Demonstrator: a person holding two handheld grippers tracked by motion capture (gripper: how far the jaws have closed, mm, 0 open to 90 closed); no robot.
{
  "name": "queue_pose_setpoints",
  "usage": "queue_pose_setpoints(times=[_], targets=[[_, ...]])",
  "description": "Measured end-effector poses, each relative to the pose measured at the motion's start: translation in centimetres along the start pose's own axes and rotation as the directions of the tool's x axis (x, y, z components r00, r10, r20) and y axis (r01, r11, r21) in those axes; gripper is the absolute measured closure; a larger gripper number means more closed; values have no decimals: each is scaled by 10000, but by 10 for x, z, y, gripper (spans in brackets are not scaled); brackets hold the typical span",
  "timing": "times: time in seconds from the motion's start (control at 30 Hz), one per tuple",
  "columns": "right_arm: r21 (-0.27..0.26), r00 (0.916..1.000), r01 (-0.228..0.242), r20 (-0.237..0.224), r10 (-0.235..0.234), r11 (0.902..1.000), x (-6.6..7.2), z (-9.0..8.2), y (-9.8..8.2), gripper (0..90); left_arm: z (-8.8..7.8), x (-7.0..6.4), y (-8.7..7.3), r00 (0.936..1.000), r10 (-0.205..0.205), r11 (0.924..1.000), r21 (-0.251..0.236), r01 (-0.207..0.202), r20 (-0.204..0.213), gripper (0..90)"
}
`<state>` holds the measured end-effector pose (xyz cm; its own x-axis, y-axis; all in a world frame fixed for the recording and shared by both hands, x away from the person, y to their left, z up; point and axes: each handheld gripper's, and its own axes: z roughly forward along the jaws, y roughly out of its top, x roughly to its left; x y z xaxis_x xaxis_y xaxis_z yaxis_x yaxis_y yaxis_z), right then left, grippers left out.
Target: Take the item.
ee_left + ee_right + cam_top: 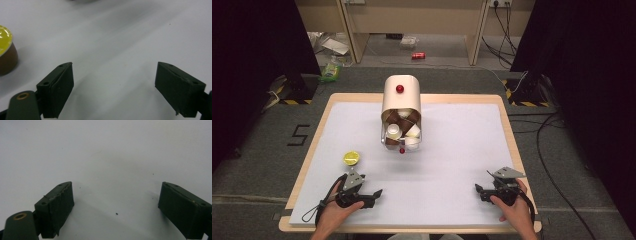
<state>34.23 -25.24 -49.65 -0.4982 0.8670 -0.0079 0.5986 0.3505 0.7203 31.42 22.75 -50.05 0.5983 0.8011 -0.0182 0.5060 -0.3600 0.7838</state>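
Note:
A cream capsule holder (401, 100) with a red knob (400, 89) stands at the middle back of the white mat (462, 145). Its open front shows several brown and white capsules (402, 131). One brown capsule with a yellow lid (351, 158) (5, 53) sits alone on the mat at the front left. My left gripper (376, 195) (113, 82) rests low on the mat just in front of that capsule, open, nothing between its jaws. My right gripper (478, 192) (116, 200) lies at the front right, open and empty over bare mat.
The mat covers a wooden table (508, 125) whose rim shows all round. A small red ball (402, 150) lies at the holder's front. Beyond the table are grey floor, cables (547, 150), a red can (418, 56) and dark curtains at both sides.

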Motion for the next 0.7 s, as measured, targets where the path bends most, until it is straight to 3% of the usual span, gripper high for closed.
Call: queue_pose_setpoints(times=[0.5,0.63,0.7], targets=[[0,10000,-1,0,1,10000,0,0,0,134,-7,-3,-6,9997,145,9998,101,-143,-173,153],[-1,10000,2,3,-2,10000,0,0,0,133,-8,-6,-9,9993,249,9991,341,-240,-262,153],[0,10000,3,1,-3,10000,0,0,0,134,-8,-6,-12,9997,54,9997,257,-48,-254,154]])
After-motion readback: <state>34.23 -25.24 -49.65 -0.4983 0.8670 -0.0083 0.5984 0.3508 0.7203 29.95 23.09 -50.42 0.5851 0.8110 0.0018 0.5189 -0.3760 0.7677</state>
